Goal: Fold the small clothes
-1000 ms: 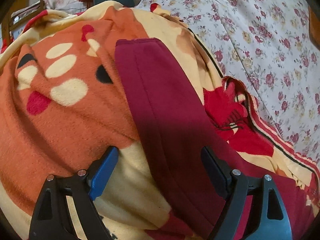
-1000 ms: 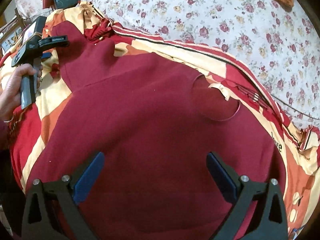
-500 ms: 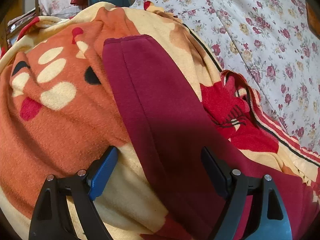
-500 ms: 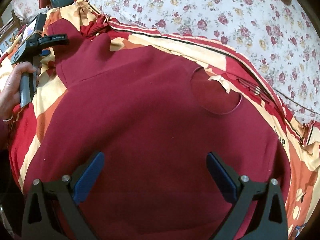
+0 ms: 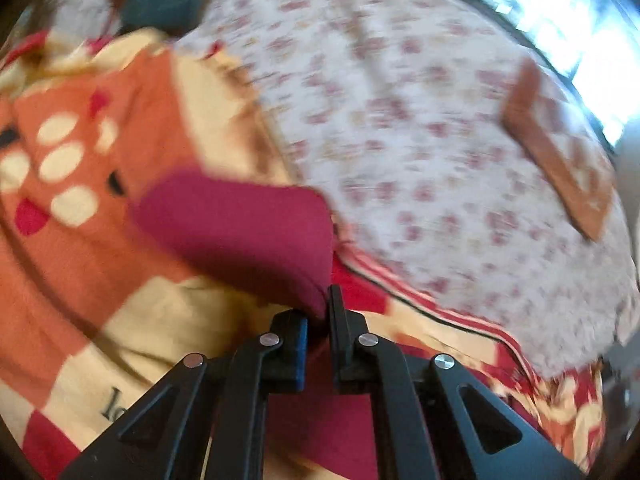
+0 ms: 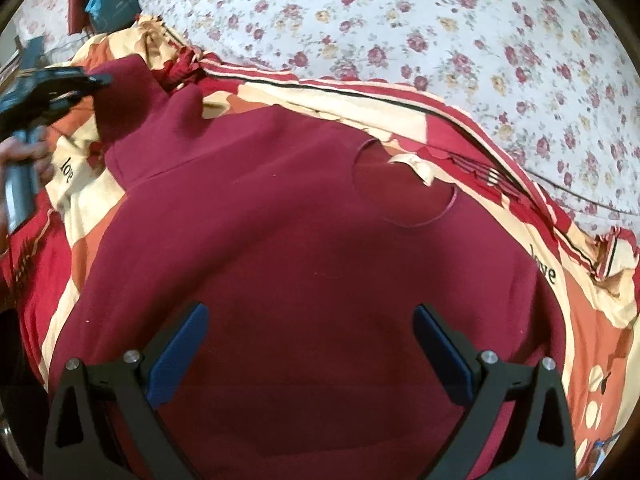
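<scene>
From the left wrist camera, which is smeared by motion blur, the left gripper (image 5: pixel 318 320) has its jaws drawn almost together and pinched on a fold of the maroon sleeve (image 5: pixel 244 232); the sleeve rises from between the fingers and spreads out wide, lifted above the orange, cream and red blanket (image 5: pixel 80 272). Beyond the blanket lies the floral bedsheet (image 5: pixel 420 152), and a brown rectangular thing (image 5: pixel 560 160) rests on it toward the right, too blurred to name. From the right wrist camera, the right gripper (image 6: pixel 308 336) hangs over the lower body of the maroon sweatshirt (image 6: pixel 280 260) with its jaws spread wide and nothing between the blue pads (image 6: pixel 180 356). The sweatshirt lies flat, front up, across the blanket (image 6: pixel 580 340), its round neckline (image 6: pixel 404 188) toward the far side near the blanket's striped edge, with the floral bedsheet (image 6: pixel 440 32) beyond. At the far left the left gripper (image 6: pixel 94 80) is seen side-on, closed on the sleeve (image 6: pixel 128 104), which stands pulled up from the shoulder, and the person's left hand (image 6: pixel 24 156) grips its handle
</scene>
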A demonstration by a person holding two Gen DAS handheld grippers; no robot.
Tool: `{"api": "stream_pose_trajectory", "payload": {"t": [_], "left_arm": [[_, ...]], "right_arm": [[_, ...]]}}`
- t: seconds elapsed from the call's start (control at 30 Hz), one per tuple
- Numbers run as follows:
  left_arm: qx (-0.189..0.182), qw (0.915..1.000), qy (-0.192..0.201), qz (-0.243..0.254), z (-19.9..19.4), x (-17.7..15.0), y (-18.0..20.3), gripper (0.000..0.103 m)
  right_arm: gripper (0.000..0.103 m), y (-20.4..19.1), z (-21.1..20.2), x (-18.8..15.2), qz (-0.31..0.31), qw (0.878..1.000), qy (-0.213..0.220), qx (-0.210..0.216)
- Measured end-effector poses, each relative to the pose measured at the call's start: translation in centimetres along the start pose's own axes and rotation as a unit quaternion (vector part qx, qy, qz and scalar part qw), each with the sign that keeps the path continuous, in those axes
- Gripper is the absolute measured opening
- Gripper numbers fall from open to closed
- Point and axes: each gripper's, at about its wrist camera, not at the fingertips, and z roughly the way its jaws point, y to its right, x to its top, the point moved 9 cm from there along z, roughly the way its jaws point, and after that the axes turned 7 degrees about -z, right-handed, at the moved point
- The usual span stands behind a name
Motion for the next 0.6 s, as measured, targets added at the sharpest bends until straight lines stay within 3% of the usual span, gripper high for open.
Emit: {"api": "stream_pose_trajectory", "payload": {"t": [0.2,0.3,0.47,0.6], "left_arm": [[-0.073,0.9963,-0.022,0.039,-2.6,-3.3,7.4,0.000],[-0.103,0.9915,-0.046,0.065,-3.5,-6.8,11.2,0.000],[-0.123,0.9800,-0.107,0.113,-2.4,-14.3,16.6,0.000],[-0.127,0.9688,-0.173,0.124,-0.4,-20.0,18.5,0.000]], "right_arm": [[0.103,0.9,-1.3,-0.1,0.017,1.000,0.017,0.000],[0.103,1.7,-1.9,-0.6,0.022,0.999,0.022,-0.006],[0.103,3.6,-2.2,-1.8,0.041,0.999,0.026,-0.016],[0.103,5.8,-2.7,-2.6,0.066,0.997,0.028,-0.032]]}}
